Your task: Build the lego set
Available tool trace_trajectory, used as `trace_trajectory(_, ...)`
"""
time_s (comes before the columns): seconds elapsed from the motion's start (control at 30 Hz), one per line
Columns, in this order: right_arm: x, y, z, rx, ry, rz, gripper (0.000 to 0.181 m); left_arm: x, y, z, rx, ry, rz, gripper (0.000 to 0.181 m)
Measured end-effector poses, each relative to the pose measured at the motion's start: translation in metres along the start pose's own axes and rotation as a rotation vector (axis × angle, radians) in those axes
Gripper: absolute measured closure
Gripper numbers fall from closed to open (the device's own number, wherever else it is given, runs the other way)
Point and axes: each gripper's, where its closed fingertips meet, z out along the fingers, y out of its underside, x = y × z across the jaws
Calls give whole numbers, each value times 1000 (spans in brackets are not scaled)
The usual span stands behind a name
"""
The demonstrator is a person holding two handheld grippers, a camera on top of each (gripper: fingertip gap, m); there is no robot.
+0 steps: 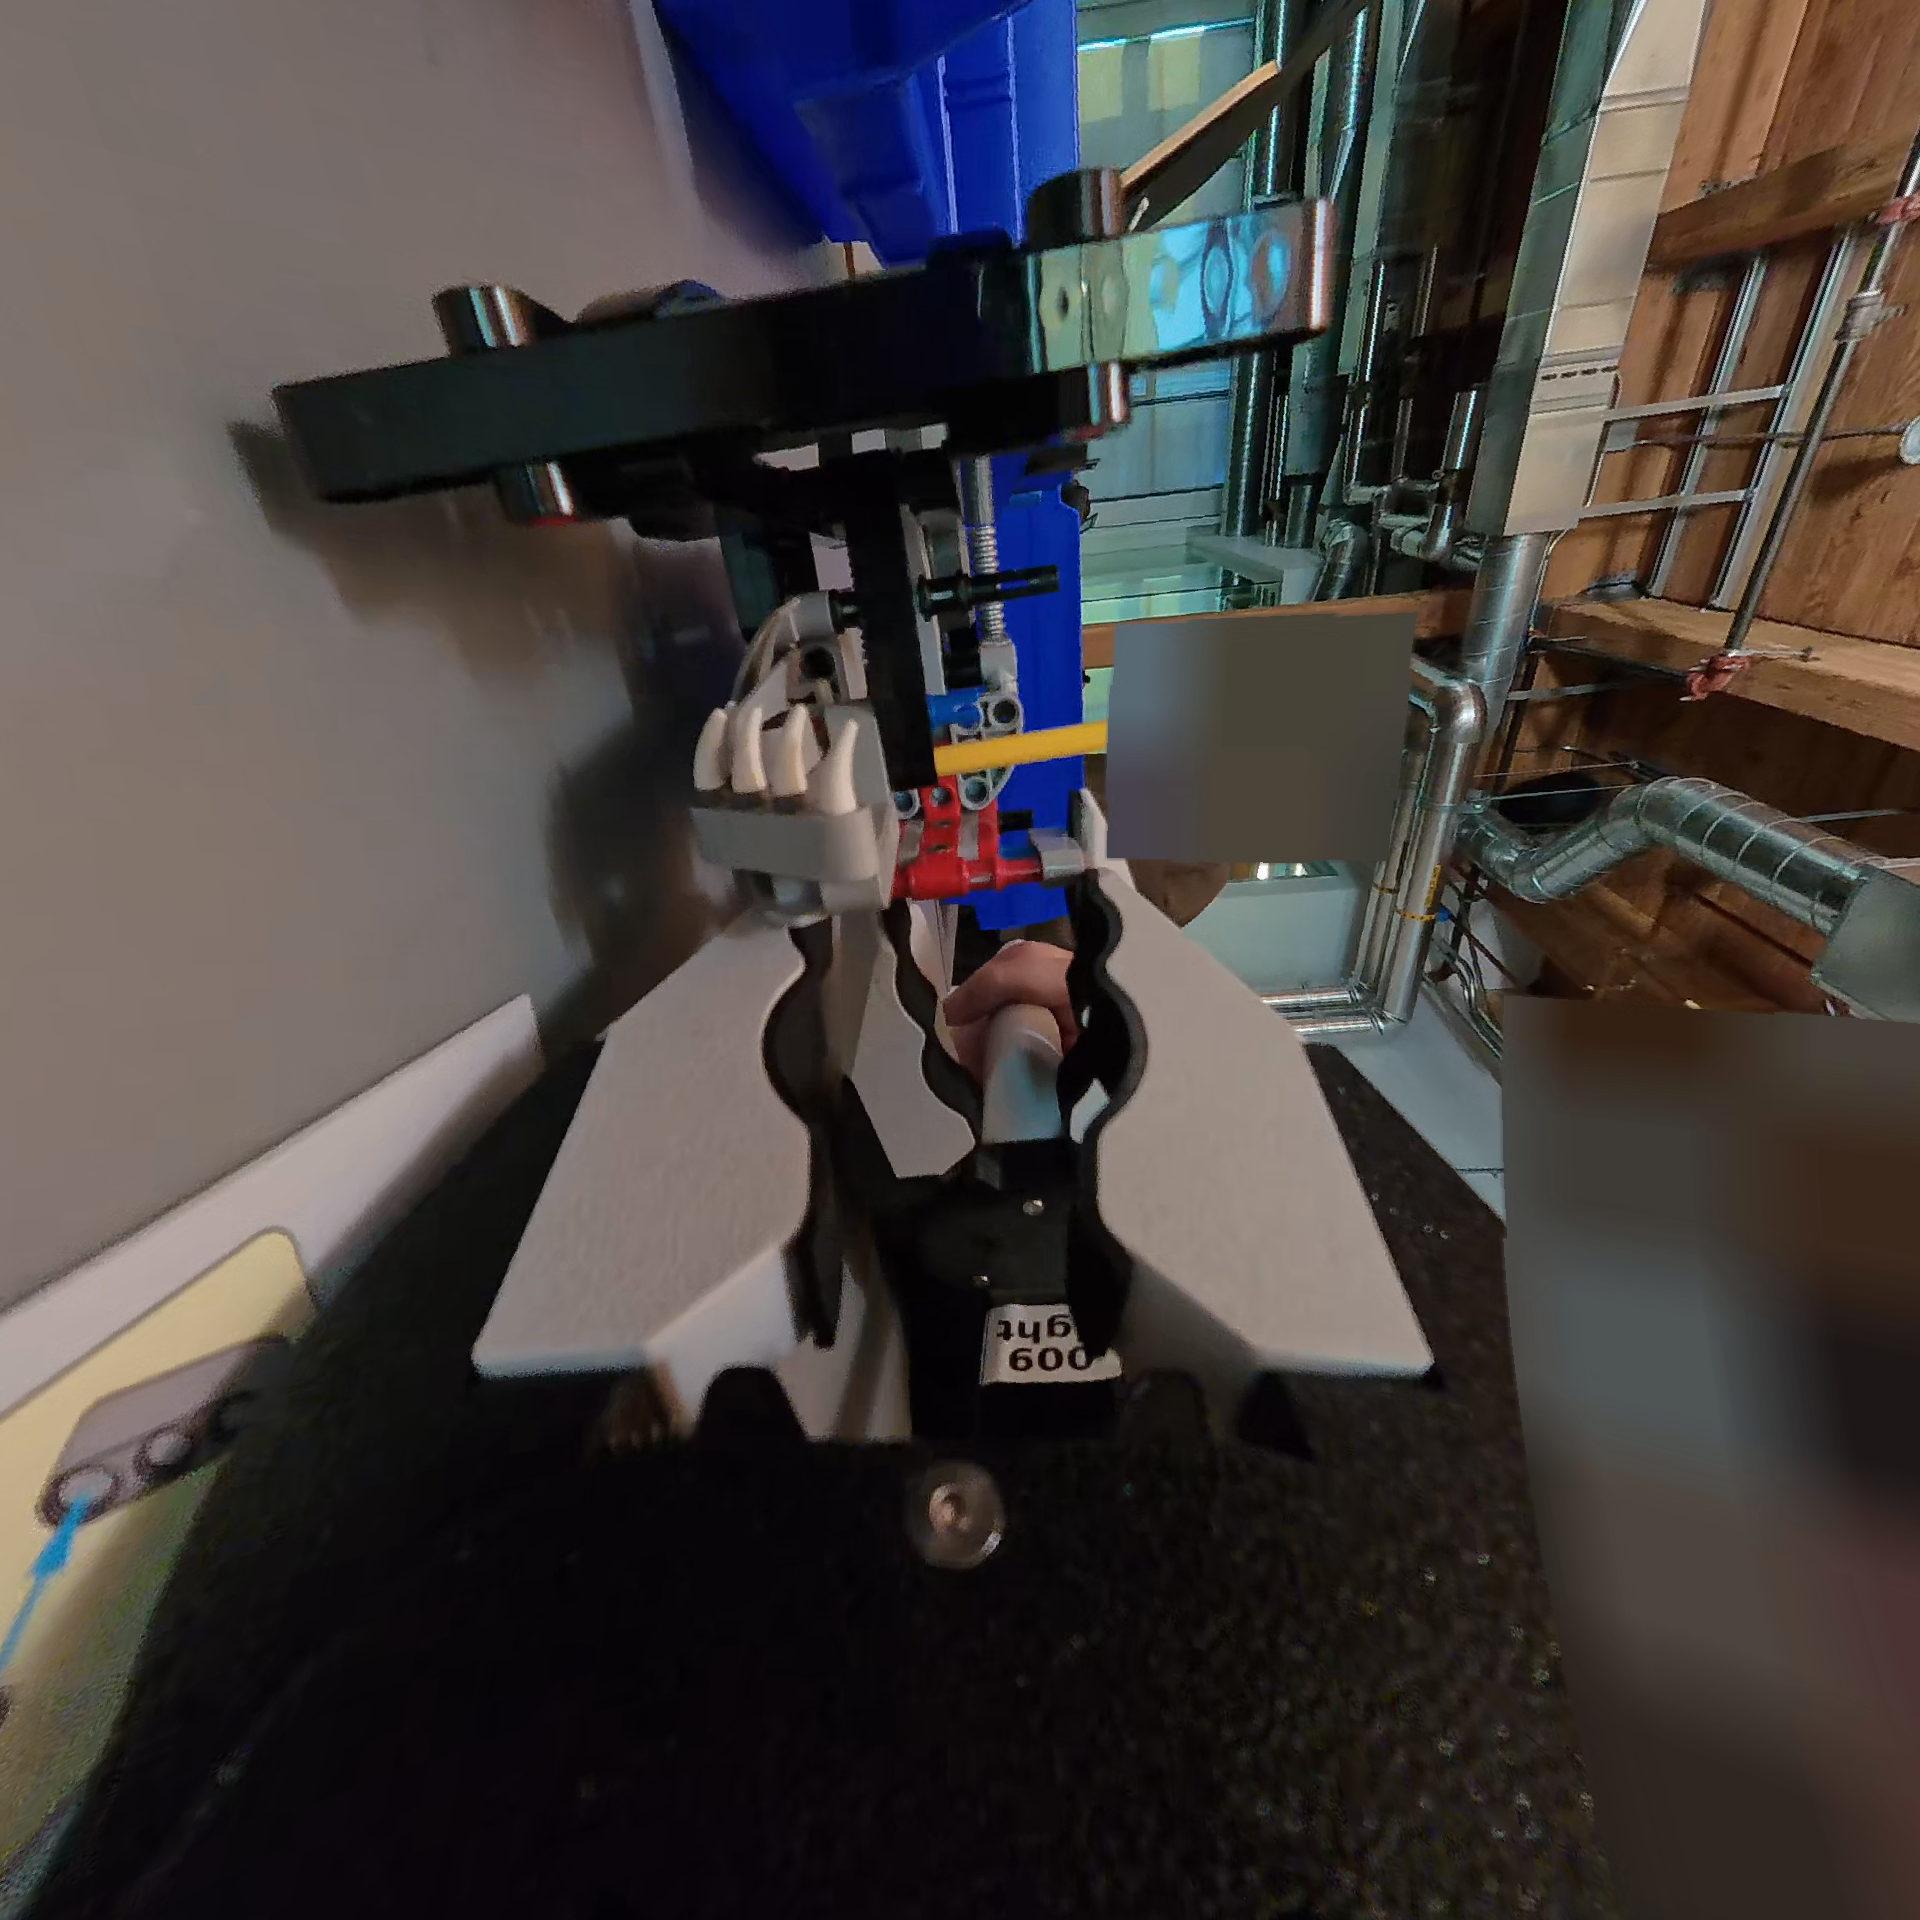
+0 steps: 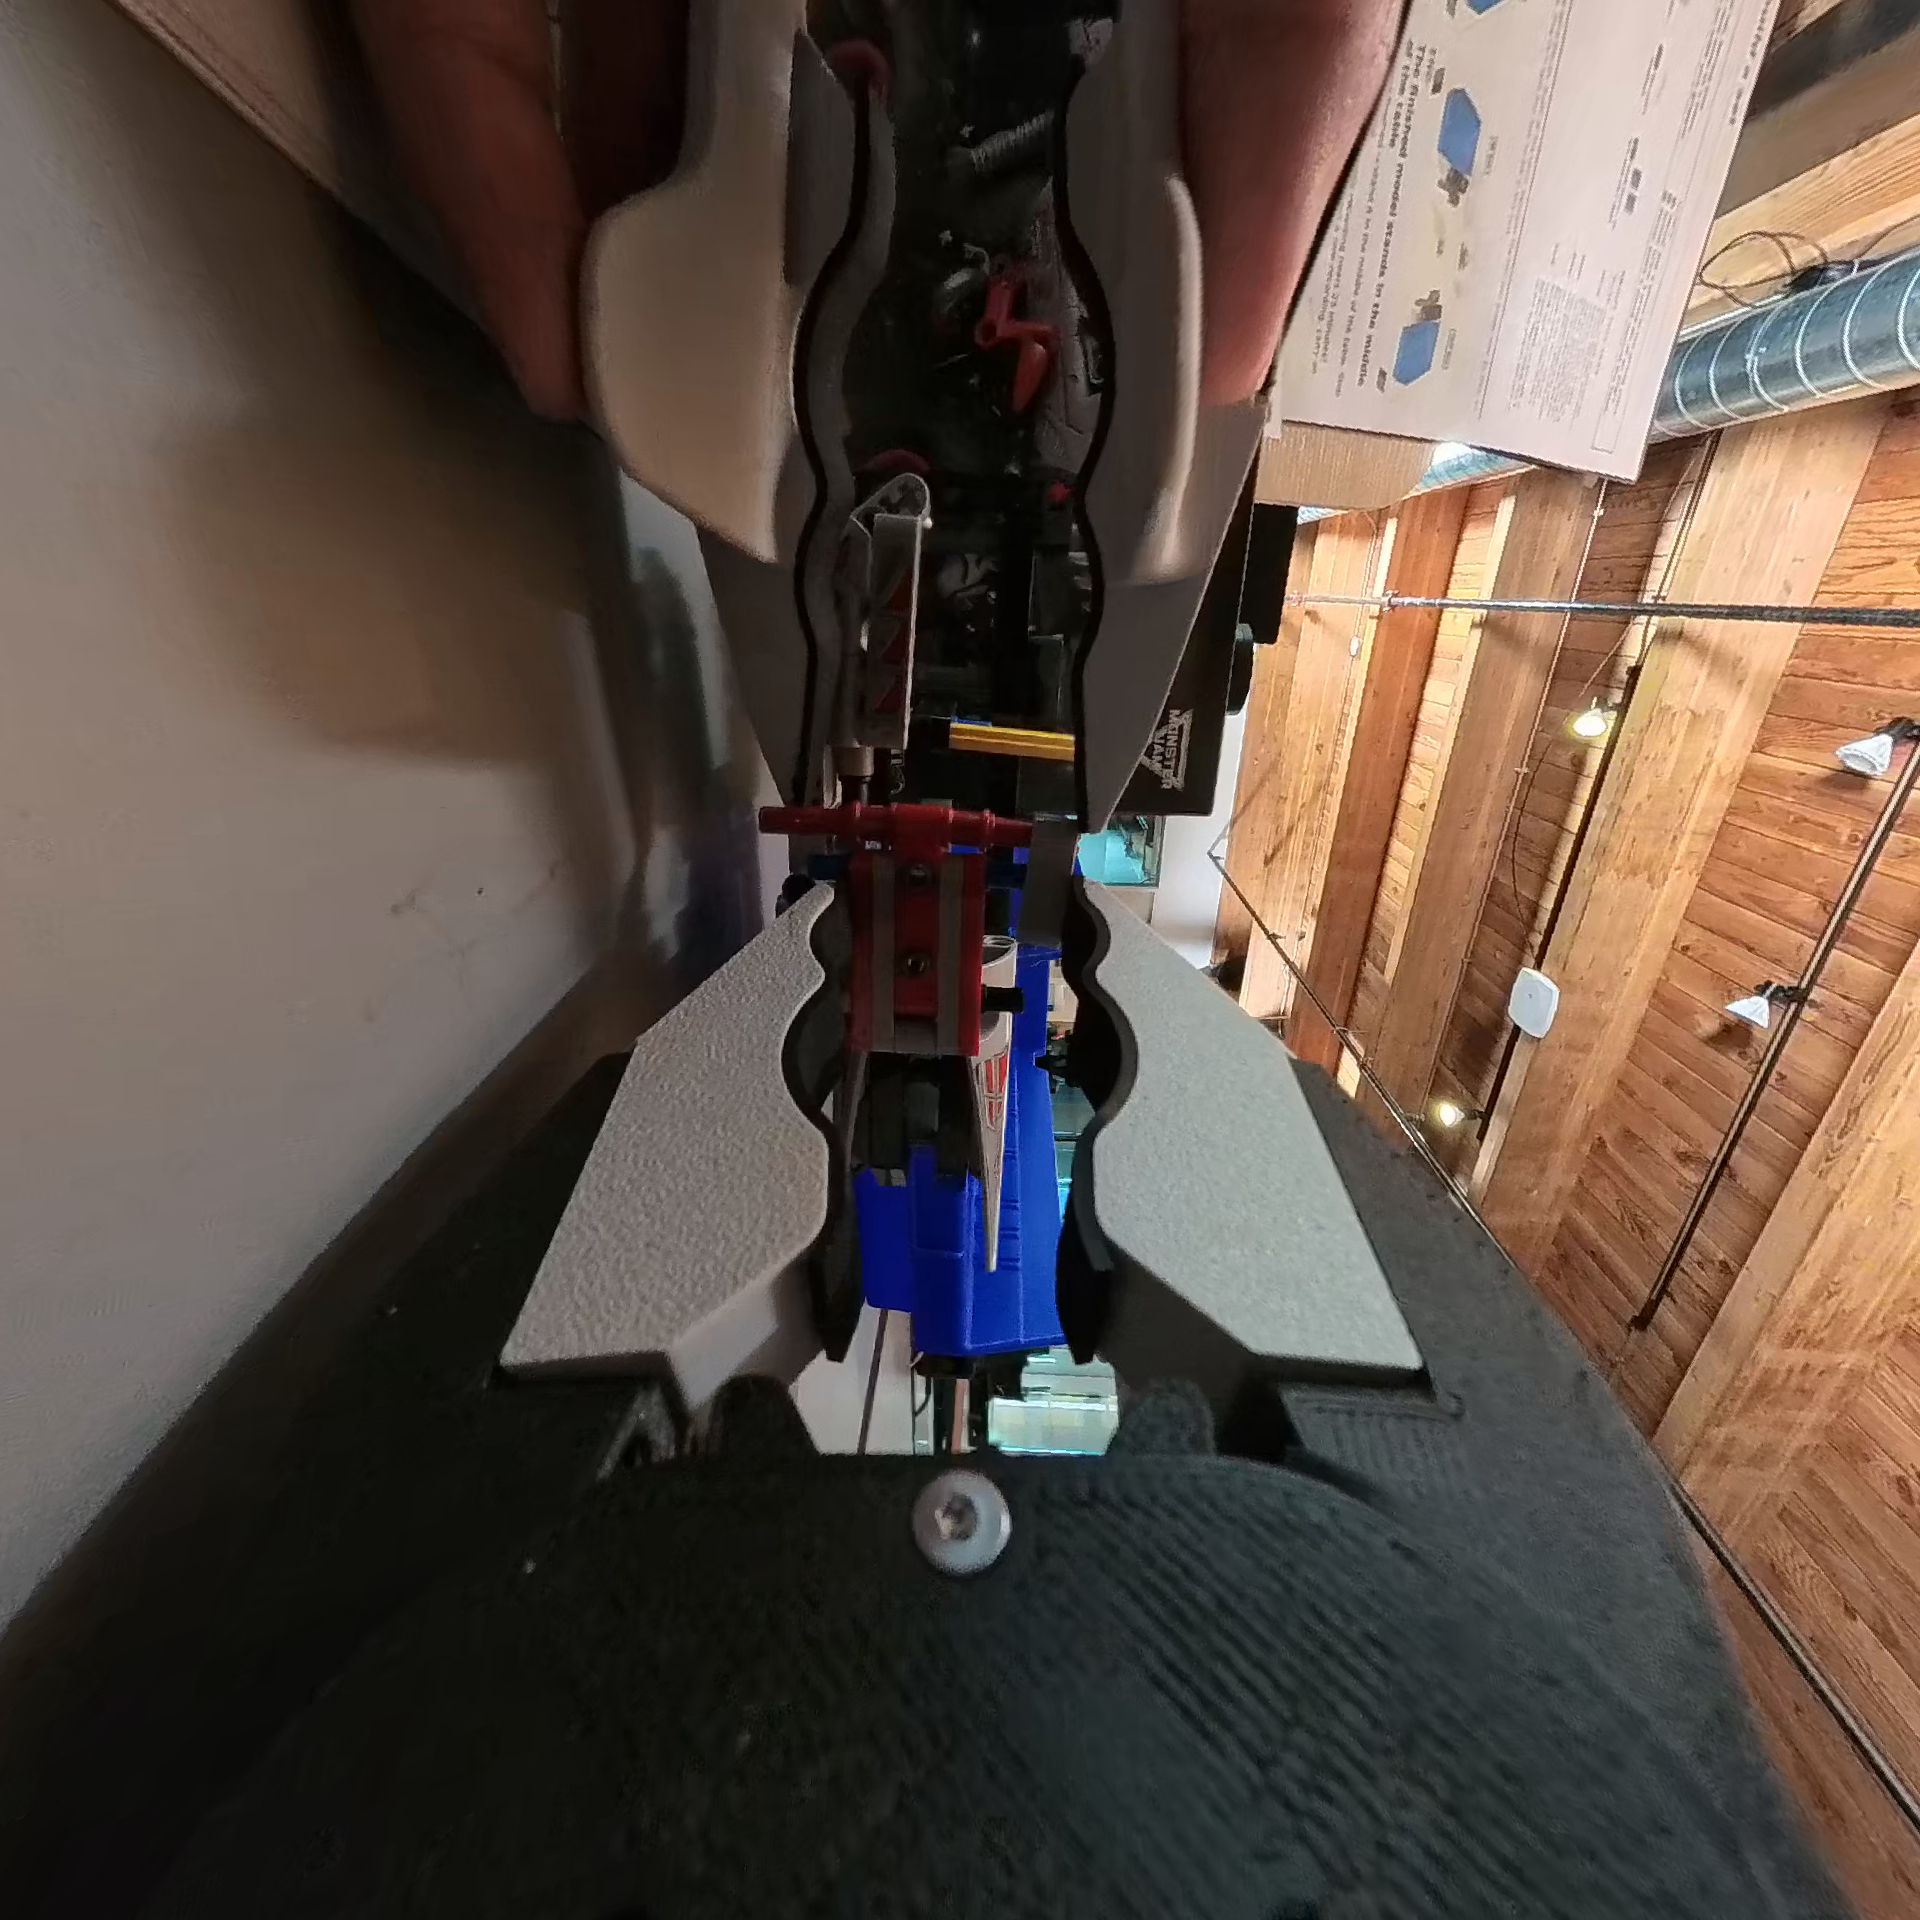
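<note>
1. Two tools meet nose to nose on one lego model [image 1: 883,748], which is held up in the air between them, with a pale wall to one side of both views.
2. The left tool [image 1: 982,904] has its jaws partly closed around the lower end of the model: one finger [image 1: 1091,977] presses the small grey piece [image 1: 1060,854] at the tip of the red axle [image 1: 966,871], the other lies beside the grey toothed jaw piece [image 1: 790,821].
3. In the left wrist view the model's wide black frame [image 1: 665,405] stretches across the top, with a yellow axle [image 1: 1023,750] sticking out sideways and a blue bin [image 1: 935,125] behind it.
4. The right tool [image 2: 951,935] has its jaws close together around the model's red block [image 2: 914,956], just under the same red axle [image 2: 894,821]; the grey piece [image 2: 1047,883] lies against its finger [image 2: 1101,997].
5. Opposite it, in the right wrist view, the left tool [image 2: 940,769] reaches in from above, with the yellow axle [image 2: 1010,740] between its fingers.
6. A printed instruction sheet [image 2: 1538,208] shows at the upper right of that view.
</note>
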Motion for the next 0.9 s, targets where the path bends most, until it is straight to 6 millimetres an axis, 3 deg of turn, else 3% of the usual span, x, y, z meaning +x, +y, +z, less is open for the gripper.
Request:
trace_trajectory(0.6, -10, -3, -3, -10, -35, -8, 142, -3, -2, 0, -9, 23, -11, 145)
trace_trajectory(0.9, 2, -2, -5, 3, 24, 11, 141, 4, 1, -1, 4, 22, 38, 136)
